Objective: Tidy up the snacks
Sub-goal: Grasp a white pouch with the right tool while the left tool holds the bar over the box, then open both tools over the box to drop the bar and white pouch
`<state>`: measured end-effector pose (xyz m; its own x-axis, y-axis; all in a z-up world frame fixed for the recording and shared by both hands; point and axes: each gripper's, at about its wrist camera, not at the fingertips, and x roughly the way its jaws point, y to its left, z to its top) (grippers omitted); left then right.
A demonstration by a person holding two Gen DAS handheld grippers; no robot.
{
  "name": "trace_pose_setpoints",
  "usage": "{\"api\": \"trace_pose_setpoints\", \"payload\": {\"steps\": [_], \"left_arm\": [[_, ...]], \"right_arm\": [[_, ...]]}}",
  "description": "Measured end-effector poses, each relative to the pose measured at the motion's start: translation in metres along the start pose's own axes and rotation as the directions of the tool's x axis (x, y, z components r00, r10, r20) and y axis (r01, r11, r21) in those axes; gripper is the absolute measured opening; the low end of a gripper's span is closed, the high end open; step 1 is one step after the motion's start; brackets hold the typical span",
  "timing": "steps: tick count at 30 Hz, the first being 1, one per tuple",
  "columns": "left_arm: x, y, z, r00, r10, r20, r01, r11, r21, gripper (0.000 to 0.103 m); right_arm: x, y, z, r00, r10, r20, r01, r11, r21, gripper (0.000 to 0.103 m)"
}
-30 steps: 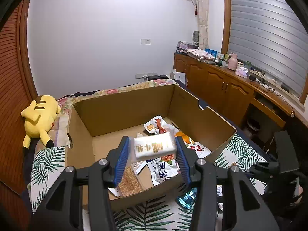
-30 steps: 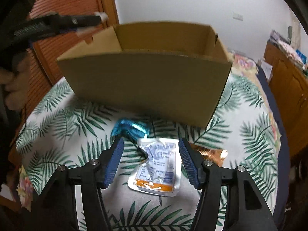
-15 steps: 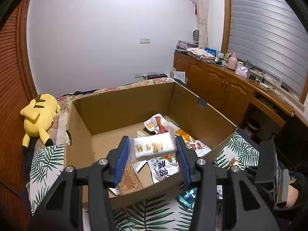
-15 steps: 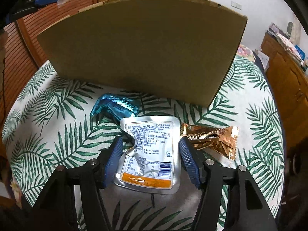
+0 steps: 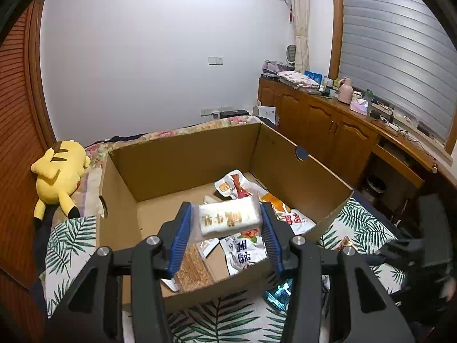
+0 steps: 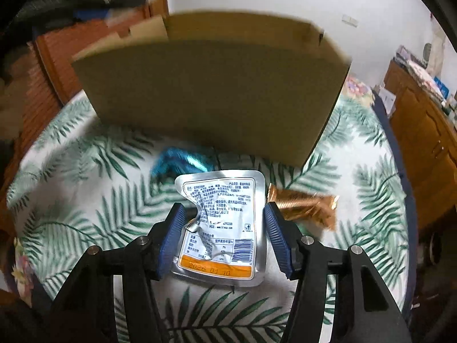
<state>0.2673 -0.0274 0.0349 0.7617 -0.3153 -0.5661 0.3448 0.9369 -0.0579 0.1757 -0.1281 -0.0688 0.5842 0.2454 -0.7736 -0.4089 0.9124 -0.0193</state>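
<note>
My left gripper (image 5: 225,223) is shut on a white snack pack with gold letters (image 5: 230,217) and holds it above the near part of an open cardboard box (image 5: 177,168). Several snack packs (image 5: 245,250) lie on the box floor. My right gripper (image 6: 224,228) is open, its fingers on either side of a silver foil pouch (image 6: 221,223) that lies on the leaf-print cloth (image 6: 85,200). A blue wrapper (image 6: 180,161) and a gold wrapper (image 6: 302,207) lie beside the pouch, in front of the box wall (image 6: 211,94).
A yellow plush toy (image 5: 58,174) lies left of the box. Wooden cabinets (image 5: 328,131) with clutter run along the right wall. A slatted wooden door (image 5: 17,131) stands at the left. The blue wrapper (image 5: 278,293) also shows by the box's near wall.
The right gripper has moved forward, so the silver pouch now lies between its fingers. The left gripper still holds the white pack over the box, almost unmoved.
</note>
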Motion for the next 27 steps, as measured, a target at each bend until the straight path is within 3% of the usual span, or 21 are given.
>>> {"api": "trace_pose_setpoints", "payload": {"steps": [7,12,20,27], "left_arm": [[0.01,0.01,0.009,1.0,0.02,0.002,-0.02,1.0,-0.011,0.047],[0.024,0.019,0.011,0.999,0.034,-0.021,-0.034,0.999,-0.024,0.047],[0.038,0.024,0.007,0.998,0.046,-0.048,-0.048,0.998,-0.039,0.051],[0.04,0.026,0.004,0.996,0.069,-0.058,-0.072,0.997,-0.037,0.057]], "right_arm": [[-0.051,-0.005,0.053,0.986,-0.011,0.165,0.014,1.0,-0.017,0.059],[-0.057,-0.011,0.091,0.971,-0.024,0.237,0.031,0.999,-0.027,0.059],[-0.02,-0.017,0.132,0.975,-0.008,0.222,0.018,0.999,-0.044,0.059],[0.011,-0.019,0.135,0.984,0.015,0.177,-0.01,0.999,-0.031,0.06]]}}
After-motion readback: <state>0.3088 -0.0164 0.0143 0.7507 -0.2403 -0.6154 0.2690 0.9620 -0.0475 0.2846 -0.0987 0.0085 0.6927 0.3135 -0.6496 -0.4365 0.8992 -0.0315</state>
